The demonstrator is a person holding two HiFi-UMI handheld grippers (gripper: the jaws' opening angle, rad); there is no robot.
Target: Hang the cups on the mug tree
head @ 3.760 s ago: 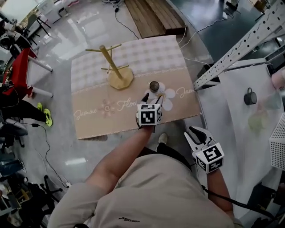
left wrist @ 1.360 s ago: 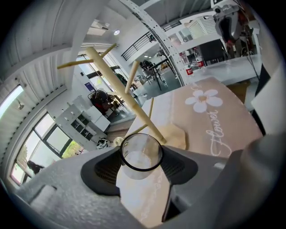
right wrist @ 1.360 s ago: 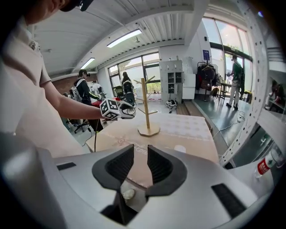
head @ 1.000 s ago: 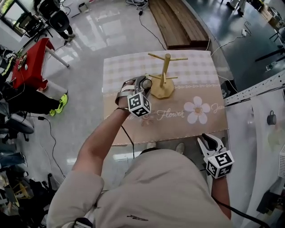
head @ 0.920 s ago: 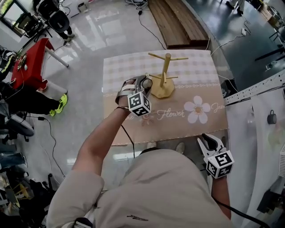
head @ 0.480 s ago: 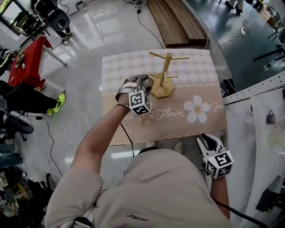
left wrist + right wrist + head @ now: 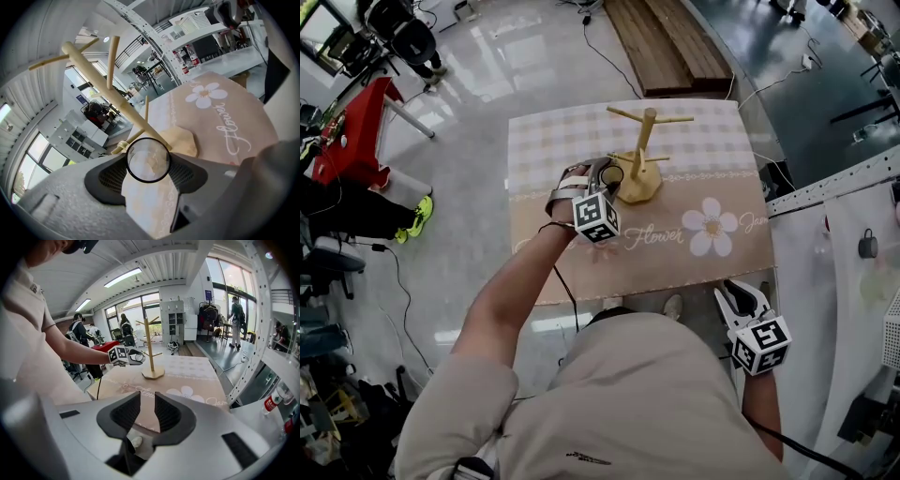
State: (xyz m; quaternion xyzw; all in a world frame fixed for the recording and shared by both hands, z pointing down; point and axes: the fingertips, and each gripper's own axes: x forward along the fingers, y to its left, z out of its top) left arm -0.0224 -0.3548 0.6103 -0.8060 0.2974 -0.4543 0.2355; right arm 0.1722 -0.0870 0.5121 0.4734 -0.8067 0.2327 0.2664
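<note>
While the left gripper reaches over the table, its jaws are clamped on the clear cup, one pad pressing each side. In the left gripper view the cup's dark rim faces back along the jaws. The cup is held just left of the wooden mug tree, close to the tree's lower pegs and above its base. Further right, off the table's near edge, the right gripper hangs with its jaws slightly apart and nothing between them.

Cup handle out of view
</note>
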